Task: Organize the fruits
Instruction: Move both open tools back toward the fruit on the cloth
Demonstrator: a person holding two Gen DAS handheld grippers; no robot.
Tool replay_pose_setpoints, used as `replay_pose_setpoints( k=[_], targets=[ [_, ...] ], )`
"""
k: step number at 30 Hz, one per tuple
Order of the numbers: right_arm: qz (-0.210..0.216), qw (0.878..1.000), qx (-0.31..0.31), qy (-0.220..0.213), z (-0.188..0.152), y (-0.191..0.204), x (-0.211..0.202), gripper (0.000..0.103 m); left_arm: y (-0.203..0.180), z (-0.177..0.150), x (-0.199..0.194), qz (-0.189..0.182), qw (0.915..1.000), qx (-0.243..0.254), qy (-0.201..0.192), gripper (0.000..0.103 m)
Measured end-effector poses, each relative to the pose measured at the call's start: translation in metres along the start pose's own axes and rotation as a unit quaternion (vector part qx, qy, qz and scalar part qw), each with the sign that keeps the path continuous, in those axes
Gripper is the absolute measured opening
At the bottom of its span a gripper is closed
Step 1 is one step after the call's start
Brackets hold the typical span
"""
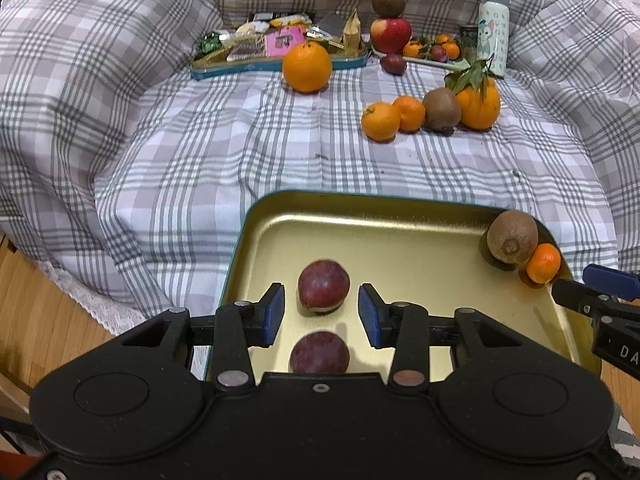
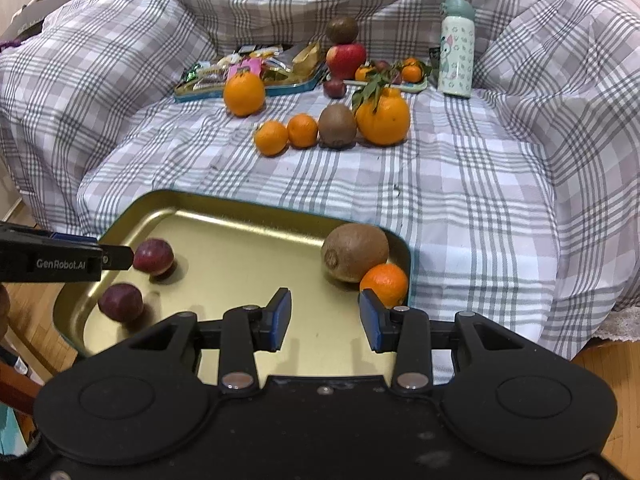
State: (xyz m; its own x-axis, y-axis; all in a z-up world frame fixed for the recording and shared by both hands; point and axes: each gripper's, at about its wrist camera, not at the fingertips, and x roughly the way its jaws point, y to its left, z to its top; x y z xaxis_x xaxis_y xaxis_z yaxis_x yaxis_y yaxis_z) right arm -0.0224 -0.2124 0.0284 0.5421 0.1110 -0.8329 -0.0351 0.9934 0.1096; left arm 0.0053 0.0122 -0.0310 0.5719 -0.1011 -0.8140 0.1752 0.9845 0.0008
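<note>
A gold metal tray point(image 1: 400, 232) lies at the front edge of the plaid bed cover. My left gripper point(image 1: 321, 294) stands open astride a dark red plum point(image 1: 324, 292), with a gap showing at each pad. A second plum point(image 1: 319, 354) lies nearer, partly hidden by the gripper body. A kiwi point(image 1: 512, 240) and a small mandarin point(image 1: 543, 263) touch in the tray's far right corner. My right gripper point(image 2: 325, 304) hangs open over bare tray floor point(image 2: 240, 248), nothing between its fingers, close to that mandarin point(image 2: 385, 283) and kiwi point(image 2: 354, 252).
On the cover beyond lie a big orange point(image 1: 307, 66), two mandarins point(image 1: 381, 121), a kiwi point(image 1: 441, 110) and a leafy orange point(image 1: 480, 106). Further back are a snack tray point(image 1: 276, 64), an apple point(image 1: 391, 35) under a kiwi, a plum point(image 1: 393, 64) and a bottle point(image 1: 494, 32). Wood floor point(image 1: 48, 312) lies below.
</note>
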Motion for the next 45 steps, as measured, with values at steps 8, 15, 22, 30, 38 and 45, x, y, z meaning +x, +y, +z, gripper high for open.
replay_pose_setpoints(
  k=[8,15,22,30,38,45],
  targets=[
    [-0.01,0.999,0.017,-0.043,0.02,-0.005,-0.004,0.046,-0.001,0.024,-0.008,0.01,0.9988,0.009,-0.047,0.05],
    [-0.03,0.996,0.014,-0.089,0.037,-0.006,-0.003,0.048,-0.003,0.046,-0.015,0.013,0.995,0.005,-0.099,0.05],
    [-0.057,0.99,0.006,-0.128,0.047,-0.008,0.002,0.053,-0.008,0.058,-0.011,0.01,0.9913,-0.011,-0.131,0.05],
    [-0.086,0.986,0.017,-0.142,0.058,-0.014,0.019,0.054,-0.011,0.068,0.006,0.024,0.9921,-0.022,-0.121,0.05],
    [-0.082,0.988,0.02,-0.133,0.074,-0.027,0.037,0.054,-0.013,0.081,0.031,0.005,0.9966,-0.02,-0.08,0.05],
    [-0.078,0.99,0.039,-0.109,0.087,-0.041,0.06,0.054,-0.022,0.093,0.052,0.008,0.9971,0.0,-0.076,0.05]
  ],
)
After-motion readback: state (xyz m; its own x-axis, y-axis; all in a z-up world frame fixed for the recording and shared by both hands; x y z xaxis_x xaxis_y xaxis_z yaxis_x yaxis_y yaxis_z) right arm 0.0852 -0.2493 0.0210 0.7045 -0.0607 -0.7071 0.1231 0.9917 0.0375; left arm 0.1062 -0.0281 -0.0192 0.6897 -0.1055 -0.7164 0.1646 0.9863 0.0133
